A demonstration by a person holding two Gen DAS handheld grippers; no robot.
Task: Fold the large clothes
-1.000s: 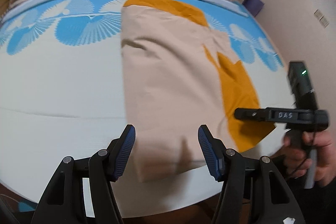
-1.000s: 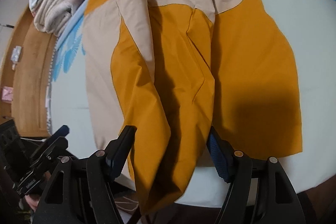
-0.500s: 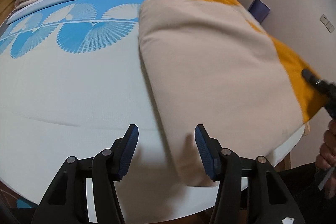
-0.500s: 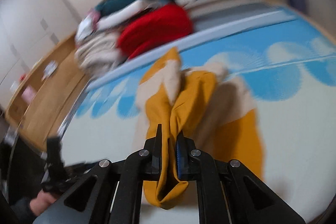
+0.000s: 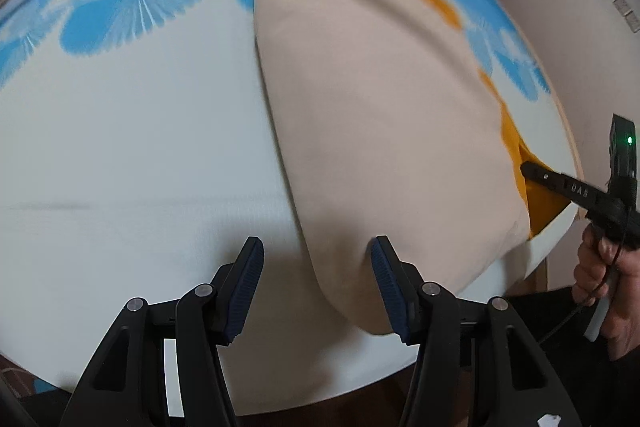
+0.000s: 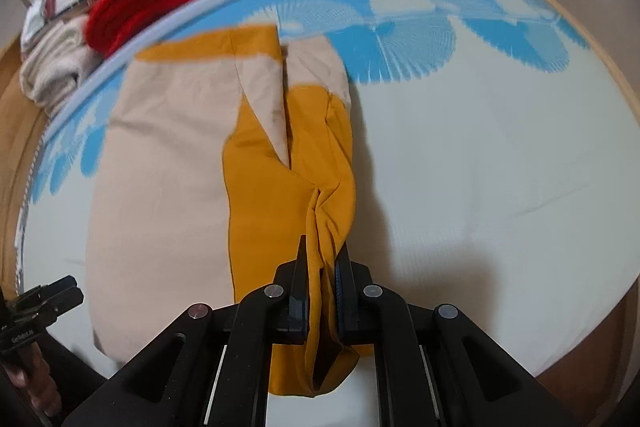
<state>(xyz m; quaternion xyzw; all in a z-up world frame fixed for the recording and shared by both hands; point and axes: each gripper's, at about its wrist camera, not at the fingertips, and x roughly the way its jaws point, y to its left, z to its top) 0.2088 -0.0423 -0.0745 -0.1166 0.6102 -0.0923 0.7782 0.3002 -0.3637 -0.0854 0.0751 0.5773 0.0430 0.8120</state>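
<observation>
Beige-and-mustard garment (image 6: 168, 163) lies spread on the bed (image 6: 500, 155). Right gripper (image 6: 322, 267) is clamped on a bunched mustard edge at the near side. Left gripper (image 5: 316, 287) hovers with jaws apart over the garment's near beige corner.

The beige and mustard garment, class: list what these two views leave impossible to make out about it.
- Garment, left wrist view: motion blur hides seams and wrinkles.
- Its hem, right wrist view: hidden behind the right gripper, shut on mustard cloth.
- Its underside: hidden against the bed sheet.
- Garment type: folds conceal it.
</observation>
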